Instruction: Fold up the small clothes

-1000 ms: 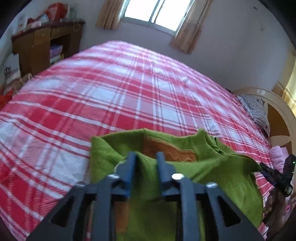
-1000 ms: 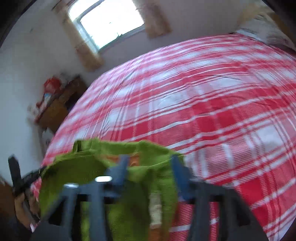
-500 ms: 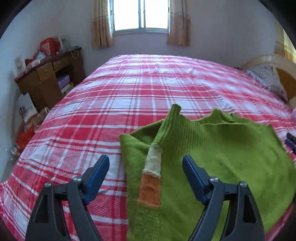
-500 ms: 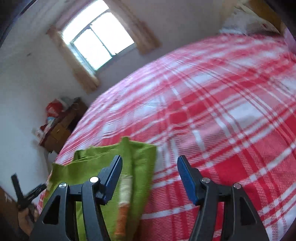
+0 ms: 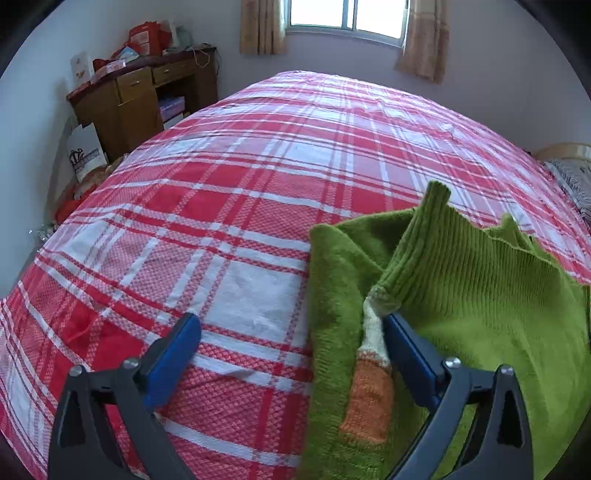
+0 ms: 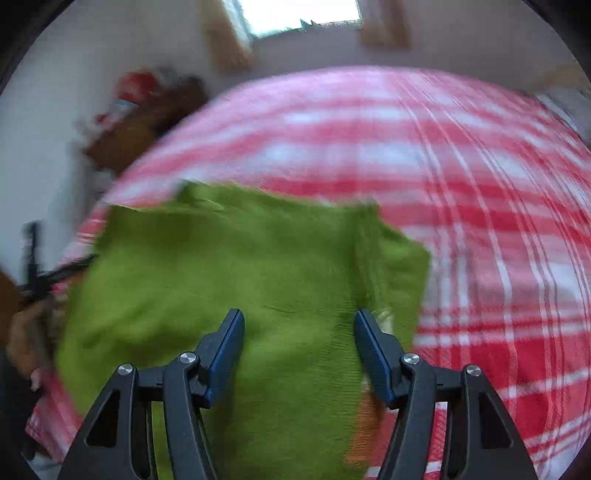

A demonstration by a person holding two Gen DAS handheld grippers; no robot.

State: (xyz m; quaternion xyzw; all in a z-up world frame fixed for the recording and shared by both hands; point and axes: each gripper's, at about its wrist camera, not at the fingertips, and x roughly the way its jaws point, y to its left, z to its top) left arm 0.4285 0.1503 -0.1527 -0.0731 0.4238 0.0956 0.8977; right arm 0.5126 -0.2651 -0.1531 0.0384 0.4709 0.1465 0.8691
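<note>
A small green knit sweater [image 5: 461, 295] lies on the red and white plaid bed [image 5: 258, 184]. One sleeve with a white and orange cuff [image 5: 369, 391] is folded over its body. My left gripper [image 5: 291, 354] is open and empty, over the sweater's left edge, its right finger beside the cuff. In the blurred right wrist view the sweater [image 6: 221, 266] fills the middle, and my right gripper [image 6: 299, 347] is open and empty just above it.
A brown wooden desk [image 5: 140, 99] with clutter stands by the wall at the far left, bags on the floor beside it. A window with curtains [image 5: 347, 22] is behind the bed. A striped pillow [image 5: 572, 181] lies at the right edge.
Both grippers opened and let go of the sweater a second ago. Since then the left gripper has shifted left off the sweater and the right one has swung over it.
</note>
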